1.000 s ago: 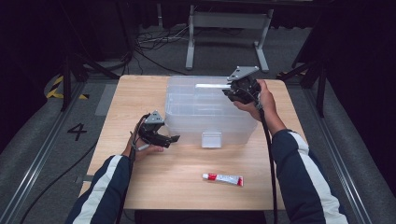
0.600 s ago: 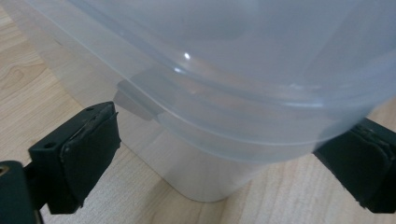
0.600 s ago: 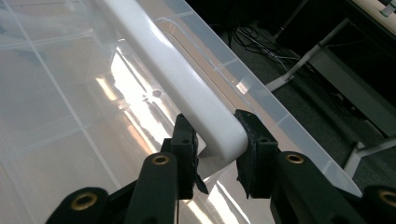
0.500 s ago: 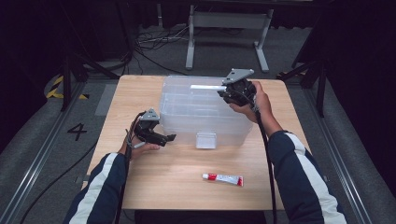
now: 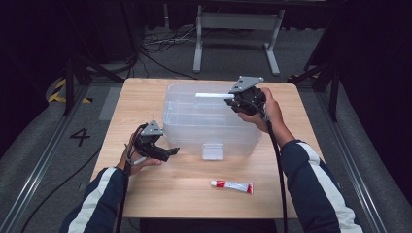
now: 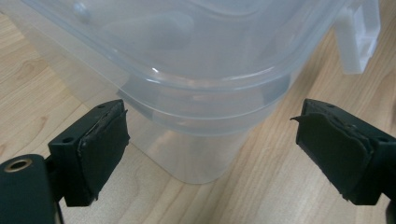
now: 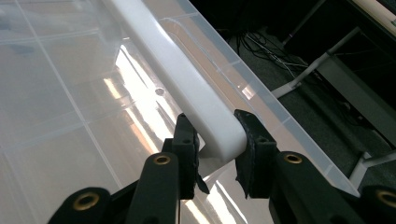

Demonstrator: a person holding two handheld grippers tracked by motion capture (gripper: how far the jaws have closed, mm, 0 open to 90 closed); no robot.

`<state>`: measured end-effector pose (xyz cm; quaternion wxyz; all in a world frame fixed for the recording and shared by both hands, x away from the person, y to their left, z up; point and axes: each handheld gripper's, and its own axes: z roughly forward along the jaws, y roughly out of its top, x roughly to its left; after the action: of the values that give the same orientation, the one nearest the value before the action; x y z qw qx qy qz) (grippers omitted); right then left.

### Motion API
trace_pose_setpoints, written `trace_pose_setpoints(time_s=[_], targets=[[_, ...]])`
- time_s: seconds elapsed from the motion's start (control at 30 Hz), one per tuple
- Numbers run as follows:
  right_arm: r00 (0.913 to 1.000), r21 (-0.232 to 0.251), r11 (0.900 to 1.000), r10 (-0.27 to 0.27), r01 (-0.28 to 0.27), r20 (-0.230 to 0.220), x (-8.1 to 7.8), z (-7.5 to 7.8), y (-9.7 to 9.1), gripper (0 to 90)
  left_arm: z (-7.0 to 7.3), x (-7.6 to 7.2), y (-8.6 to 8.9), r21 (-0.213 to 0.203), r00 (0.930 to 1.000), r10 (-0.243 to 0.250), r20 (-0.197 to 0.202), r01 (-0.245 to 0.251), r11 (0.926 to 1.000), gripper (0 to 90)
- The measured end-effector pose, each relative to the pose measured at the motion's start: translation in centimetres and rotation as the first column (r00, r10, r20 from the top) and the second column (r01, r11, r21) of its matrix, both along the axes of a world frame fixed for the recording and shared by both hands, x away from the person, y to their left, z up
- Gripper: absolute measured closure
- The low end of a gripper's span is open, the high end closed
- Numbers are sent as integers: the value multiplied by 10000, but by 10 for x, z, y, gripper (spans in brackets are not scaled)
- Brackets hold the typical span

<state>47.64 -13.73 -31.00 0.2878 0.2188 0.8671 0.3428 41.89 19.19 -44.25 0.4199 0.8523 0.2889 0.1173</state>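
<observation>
There is one clear plastic box (image 5: 209, 121) on the wooden table (image 5: 160, 189), one white bar (image 5: 214, 96) on top of the box, one small tube (image 5: 232, 186), and two grippers. The box sits in the middle of the table, toward the far side. You can see right through it. It has round corners, a lid with a raised rim, and a clear clip (image 5: 213, 151) hanging on its near side. The white bar is long and smooth with a round end, and it lies along the far edge of the lid. The right gripper (image 7: 217, 147) is clamped on the end of that white bar, with one pad on each side of it. The left gripper (image 6: 212, 140) is spread wide with nothing in it, and it points at the near left corner of the box, just beside it. The tube is white with a red end, and it lies on the table near the front edge, well apart from the box.
</observation>
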Motion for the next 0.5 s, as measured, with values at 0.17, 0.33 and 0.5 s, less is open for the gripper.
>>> trace_pose_setpoints(time_s=[0.17, 0.33, 0.5], targets=[[10000, 41, 10000, 11, -11, 24, -2, 0, -1, 715, 4, -3, 4, -257, 9999, 52, 138, -49, 9997, 144], [9999, 98, 10000, 9, -8, -148, 0, 2, -2, 715, 6, -7, 5, -145, 9996, 99, 256, -95, 9998, 169], [9997, 138, 9999, 12, -9, -239, 0, 2, -2, 715, 7, -13, 8, -89, 9994, 18, 339, -15, 10000, 212]])
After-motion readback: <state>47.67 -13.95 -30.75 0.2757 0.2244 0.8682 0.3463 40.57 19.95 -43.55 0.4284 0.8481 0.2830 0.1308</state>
